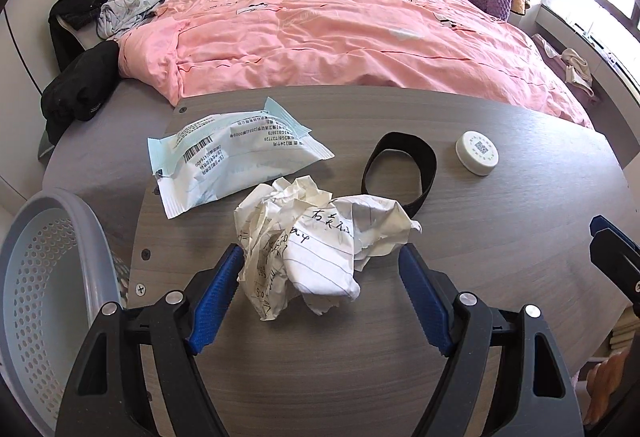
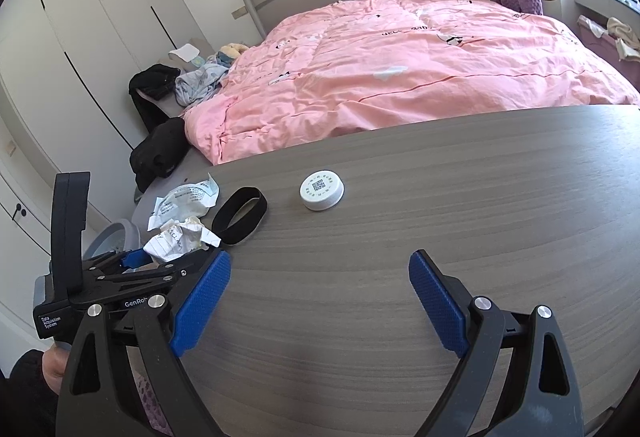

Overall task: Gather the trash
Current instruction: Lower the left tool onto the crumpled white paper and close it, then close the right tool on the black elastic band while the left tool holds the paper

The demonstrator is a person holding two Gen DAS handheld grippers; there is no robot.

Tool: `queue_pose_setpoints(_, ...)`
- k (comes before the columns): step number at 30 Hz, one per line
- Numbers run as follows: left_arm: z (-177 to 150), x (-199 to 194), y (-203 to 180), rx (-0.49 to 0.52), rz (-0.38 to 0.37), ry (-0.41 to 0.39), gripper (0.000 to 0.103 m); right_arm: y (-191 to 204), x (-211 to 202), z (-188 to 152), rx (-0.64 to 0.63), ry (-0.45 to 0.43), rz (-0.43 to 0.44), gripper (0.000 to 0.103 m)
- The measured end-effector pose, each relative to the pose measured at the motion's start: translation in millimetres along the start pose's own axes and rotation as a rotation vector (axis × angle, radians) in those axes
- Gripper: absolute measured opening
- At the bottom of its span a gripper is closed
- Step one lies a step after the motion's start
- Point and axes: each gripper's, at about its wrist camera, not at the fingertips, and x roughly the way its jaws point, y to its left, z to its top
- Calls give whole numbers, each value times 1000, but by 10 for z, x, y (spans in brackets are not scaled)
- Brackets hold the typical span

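A crumpled ball of lined paper [image 1: 308,245] with handwriting lies on the grey wooden table [image 1: 500,237]. My left gripper [image 1: 322,257] is open, its blue pads on either side of the ball; the left pad is close to or brushing the paper, the right pad stands apart. Behind the ball lie a pale blue and white plastic wrapper [image 1: 236,153], a black elastic band [image 1: 400,169] and a white bottle cap [image 1: 477,152]. My right gripper [image 2: 320,269] is open above bare table, with the cap [image 2: 322,191] ahead of it and the paper ball [image 2: 180,237] at its left.
A grey perforated basket [image 1: 44,277] stands beside the table's left edge. A bed with a pink duvet [image 1: 340,25] lies beyond the table, with black and light clothes [image 1: 80,77] piled at its left. A person's hand [image 2: 52,361] holds the left gripper's handle.
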Motion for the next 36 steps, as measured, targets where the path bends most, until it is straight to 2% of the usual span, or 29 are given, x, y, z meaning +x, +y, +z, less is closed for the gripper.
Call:
queue_pose_setpoints(4,-1,3,38,-15,-11,-5,74,32,30,9,-8,7,0,89)
queue_pose_setpoints(11,-21,-30,92,-27,-22,-6,48,101,69,-6,-20,16,4,89)
queue_pose_setpoints(17,-64,-73,117,-36,-35,-5,32,131,78,-12,-25,19,4,89)
queue_pose_setpoints(25,-152,-234,136,-45,-29,-31,29,131,100,-18,-24,22,-2,89)
queue_pose_setpoints(36,-221,-622,239,-57,37,-130,29,312,389,24,-66,83,13,89)
